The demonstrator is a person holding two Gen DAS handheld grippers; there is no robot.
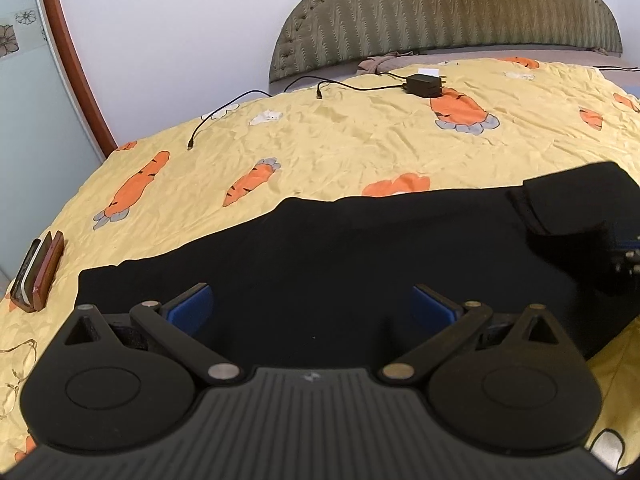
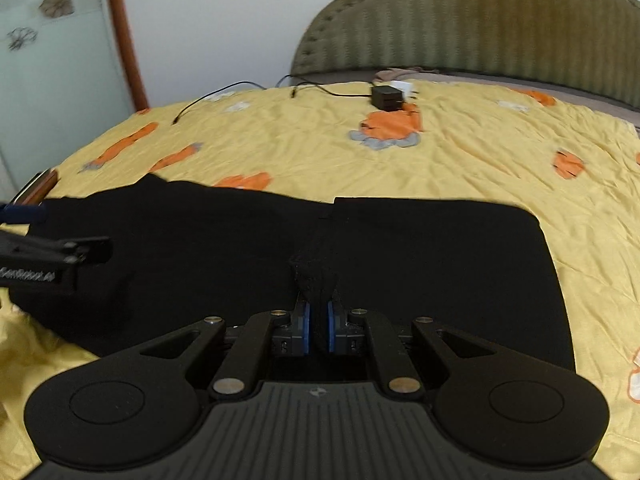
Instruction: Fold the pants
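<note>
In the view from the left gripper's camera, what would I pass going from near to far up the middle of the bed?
Open left gripper → black pants → yellow carrot-print bedspread → black power adapter with cable → olive padded headboard.

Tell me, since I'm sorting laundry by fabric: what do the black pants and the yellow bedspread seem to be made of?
The black pants look like a soft matte knit, perhaps cotton jersey: no sheen, and they bunch limply. The yellow bedspread looks like a thin woven cotton or blend: fine crisp creases, a slight sheen and a printed carrot pattern.
</note>
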